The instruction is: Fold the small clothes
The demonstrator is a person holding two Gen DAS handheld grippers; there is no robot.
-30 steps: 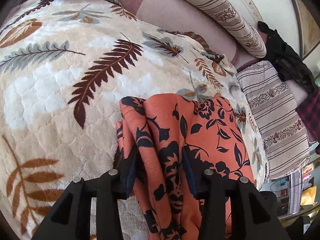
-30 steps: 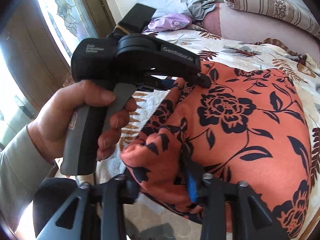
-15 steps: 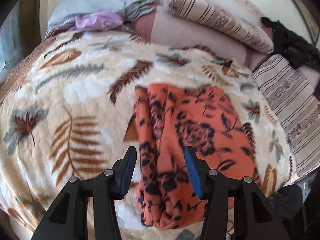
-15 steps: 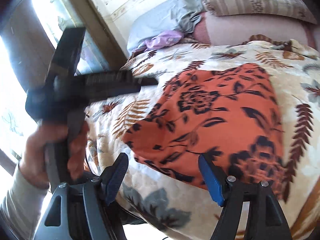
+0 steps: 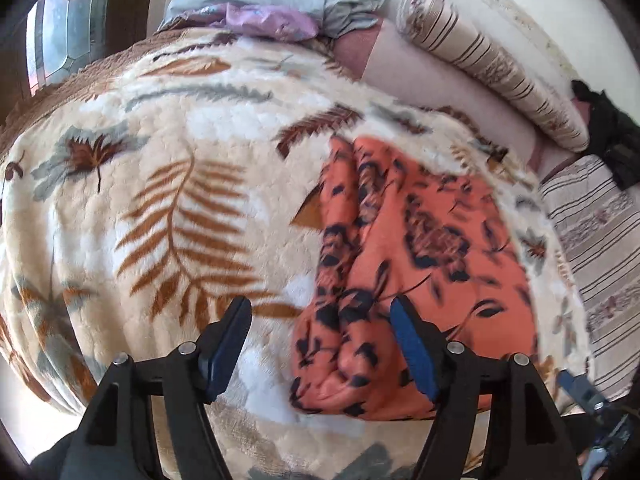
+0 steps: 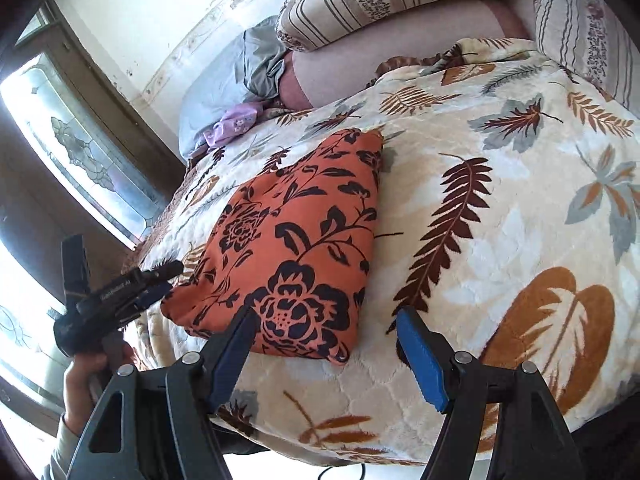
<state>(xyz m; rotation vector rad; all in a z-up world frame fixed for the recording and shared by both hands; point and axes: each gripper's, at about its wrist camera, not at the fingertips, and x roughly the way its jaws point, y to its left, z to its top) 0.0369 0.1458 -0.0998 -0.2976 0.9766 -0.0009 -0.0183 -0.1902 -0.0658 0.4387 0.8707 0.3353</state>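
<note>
Orange floral garment (image 6: 288,248) lies folded, just beyond right gripper's (image 6: 326,344) spread jaws

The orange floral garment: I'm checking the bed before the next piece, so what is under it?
The orange floral garment lies folded on the leaf-print blanket, which shows all around it. Whatever lies beneath its folded layers is covered, and the mattress under the blanket is hidden.

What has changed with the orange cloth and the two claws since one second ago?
Both claws let go of the orange floral cloth and drew back. The left claw has just been opening; the right claw stands open, nothing pressed by either. The cloth lies folded on the leaf blanket. Pillows stayed.
</note>
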